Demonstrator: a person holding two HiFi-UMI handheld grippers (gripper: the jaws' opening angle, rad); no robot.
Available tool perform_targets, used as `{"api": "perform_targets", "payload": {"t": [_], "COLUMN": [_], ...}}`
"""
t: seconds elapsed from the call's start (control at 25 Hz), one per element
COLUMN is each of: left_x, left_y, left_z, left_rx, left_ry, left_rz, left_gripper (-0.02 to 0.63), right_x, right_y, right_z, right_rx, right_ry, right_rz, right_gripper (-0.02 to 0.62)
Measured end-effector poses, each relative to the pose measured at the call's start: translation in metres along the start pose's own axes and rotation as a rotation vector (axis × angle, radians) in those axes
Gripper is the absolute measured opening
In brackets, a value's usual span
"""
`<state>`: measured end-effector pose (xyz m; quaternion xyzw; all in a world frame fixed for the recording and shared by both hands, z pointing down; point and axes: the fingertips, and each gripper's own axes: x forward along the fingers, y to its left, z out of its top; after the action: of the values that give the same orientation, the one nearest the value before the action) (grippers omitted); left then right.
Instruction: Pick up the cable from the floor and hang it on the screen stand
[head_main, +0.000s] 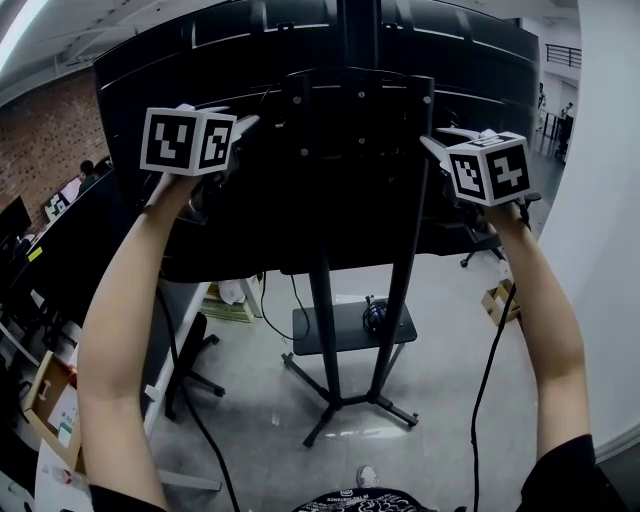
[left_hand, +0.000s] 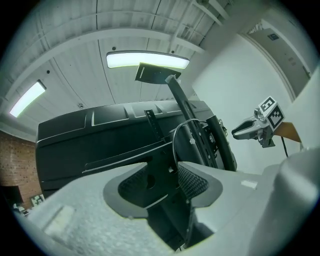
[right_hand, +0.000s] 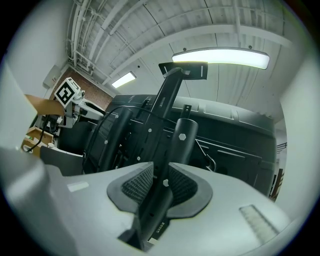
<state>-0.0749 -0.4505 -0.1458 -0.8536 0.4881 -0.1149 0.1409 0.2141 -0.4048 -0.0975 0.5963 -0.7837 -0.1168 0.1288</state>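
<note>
One thin black cable (left_hand: 173, 145) arches up from between the spread jaws of the left gripper (left_hand: 162, 181) toward the bracket of the screen stand (head_main: 358, 140), apparently touching neither pad. At the bracket's other side, the right gripper (right_hand: 159, 184) pinches a black bar (right_hand: 152, 212), possibly the cable's end.

Light is cast from long ceiling strips (left_hand: 147, 60) (blown out to white); the screen back (head_main: 470, 70) is left dark, and edges are curved by the lens.
</note>
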Motion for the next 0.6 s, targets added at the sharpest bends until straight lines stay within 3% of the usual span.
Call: {"api": "perform_targets", "payload": {"t": [0.6], "left_x": [-0.026], "left_y": [-0.032], "left_z": [-0.041], "left_rx": [-0.083], "left_ry": [-0.08], "left_rz": [-0.068], "left_gripper": [0.199], "right_x": [-0.01], "right_y": [0.073], "right_z": [-0.027], "right_rx": [0.115], "right_ry": [-0.044], "right_rz": [0.096], "right_gripper": [0.08]}}
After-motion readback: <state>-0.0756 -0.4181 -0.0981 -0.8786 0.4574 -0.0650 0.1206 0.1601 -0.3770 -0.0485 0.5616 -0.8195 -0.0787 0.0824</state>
